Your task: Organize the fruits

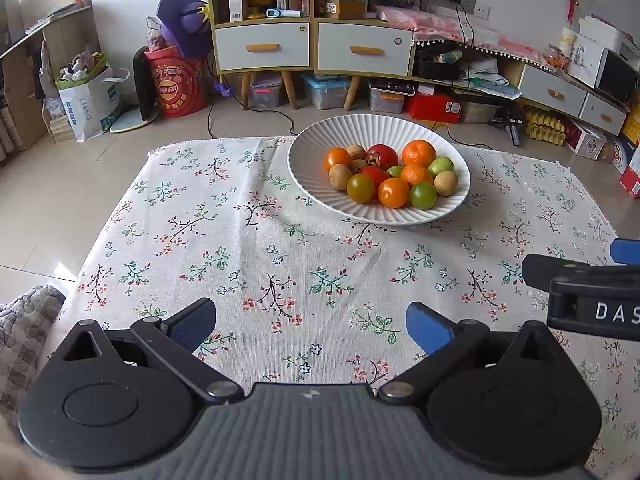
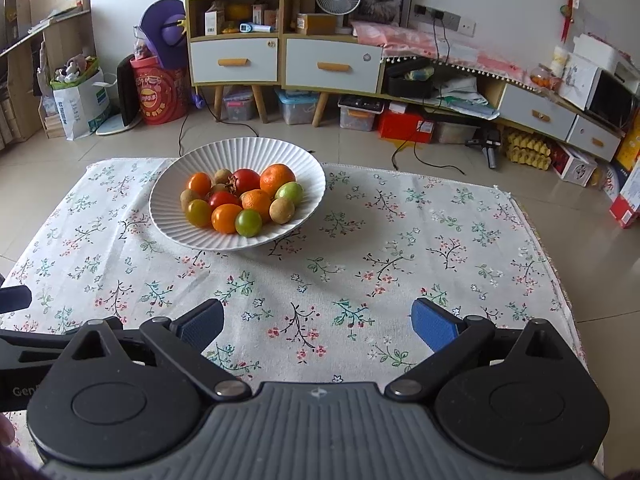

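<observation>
Floral tablecloth [image 1: 280, 248] bears fruit bowl [image 1: 308, 160]; cluttered cabinets [image 1: 312, 44] behind.

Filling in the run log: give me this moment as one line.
left gripper: open, empty | right gripper: open, empty | fruits: all in white bowl | tablecloth: nothing loose | stage: no grasp

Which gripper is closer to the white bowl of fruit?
Hard to call; they look about level. The left gripper sits open over the cloth with the white bowl ahead and to its right. The right gripper, also open, has it ahead and to its left.
</observation>
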